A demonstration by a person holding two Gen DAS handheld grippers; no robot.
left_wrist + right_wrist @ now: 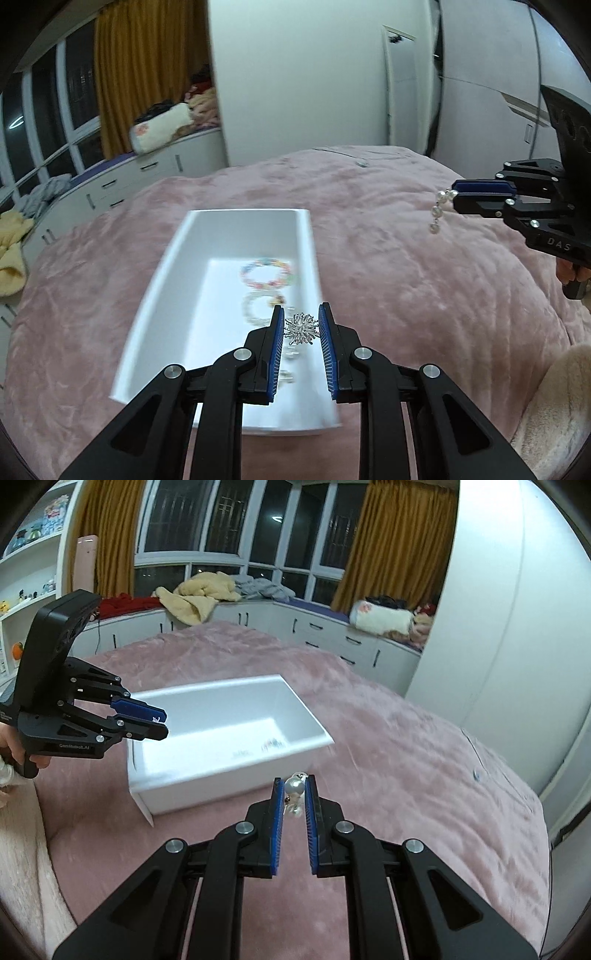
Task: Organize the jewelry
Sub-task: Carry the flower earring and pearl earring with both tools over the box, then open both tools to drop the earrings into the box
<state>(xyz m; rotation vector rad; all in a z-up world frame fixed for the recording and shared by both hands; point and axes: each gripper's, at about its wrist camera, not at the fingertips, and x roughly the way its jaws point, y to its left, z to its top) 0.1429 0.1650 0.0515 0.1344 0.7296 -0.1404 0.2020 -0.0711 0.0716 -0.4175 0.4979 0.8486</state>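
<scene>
1. Left wrist view: the left gripper [301, 328] has its jaws pinching a spiky silver brooch [301, 329] above the near end of the white box [155, 280] on the pink bed [406, 266].
2. In the box lie a coloured bead bracelet [266, 273] and, nearer, a pale bracelet [258, 307], both blurred.
3. At the right edge, the right gripper [455, 195] pinches a pearl strand [439, 211] that dangles above the bed.
4. Right wrist view: the right gripper [294, 794] grips the pearl strand [295, 794], over the bed just in front of the box [207, 775].
5. The left gripper [162, 722] is above the box's left end, jaws nearly together.
</scene>
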